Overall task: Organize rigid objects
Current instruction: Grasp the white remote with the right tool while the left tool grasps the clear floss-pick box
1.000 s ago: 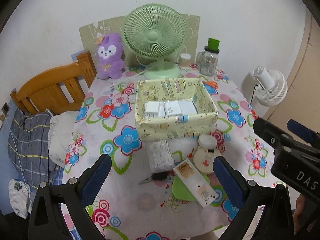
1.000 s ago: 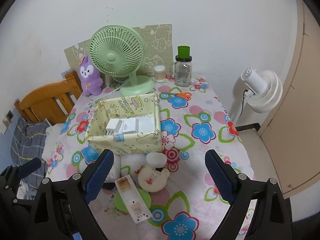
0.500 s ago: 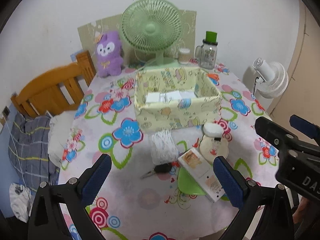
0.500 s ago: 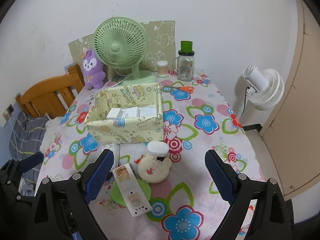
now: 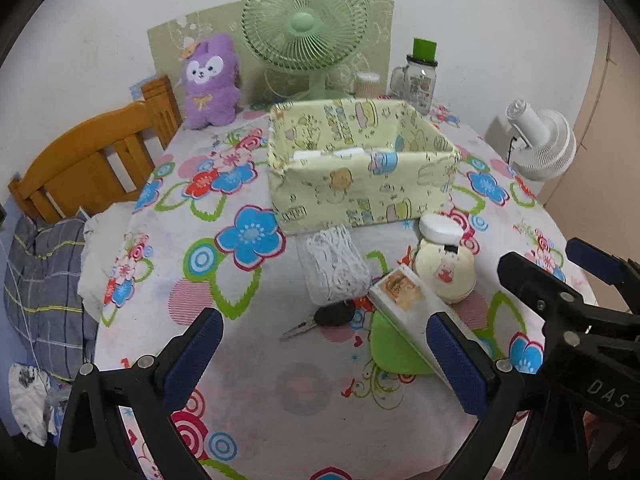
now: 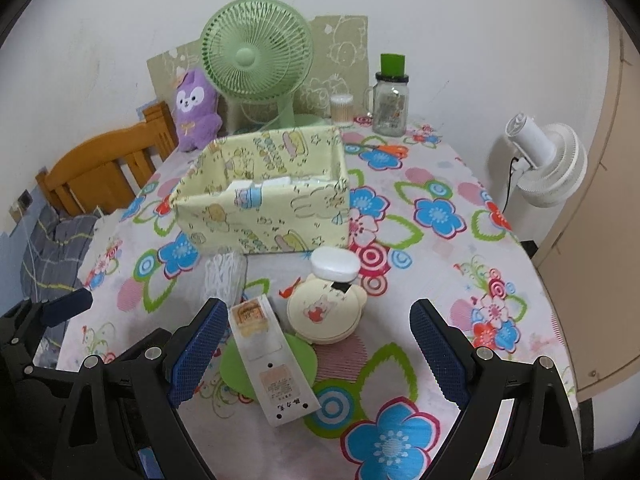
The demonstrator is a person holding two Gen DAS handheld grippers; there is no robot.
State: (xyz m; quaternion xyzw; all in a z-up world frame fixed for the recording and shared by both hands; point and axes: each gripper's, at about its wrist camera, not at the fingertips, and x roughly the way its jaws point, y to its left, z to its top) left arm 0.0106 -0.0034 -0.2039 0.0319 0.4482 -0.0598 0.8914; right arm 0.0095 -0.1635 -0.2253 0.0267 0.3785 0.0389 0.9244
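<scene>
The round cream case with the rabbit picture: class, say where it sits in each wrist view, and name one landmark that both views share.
Left wrist view: the round cream case lies right of centre, in front of the yellow box's right corner.
Right wrist view: the case lies just below centre, between the open fingers of the right gripper.
Shared landmark: the yellow storage box just behind it.

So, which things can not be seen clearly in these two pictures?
- Box contents: both views, the front wall hides all but white tops.
- Green disc: both views, the long white pack lies over it.
- Key: absent from right view, seemingly behind the tongs.
- Pack print: too small.
</scene>
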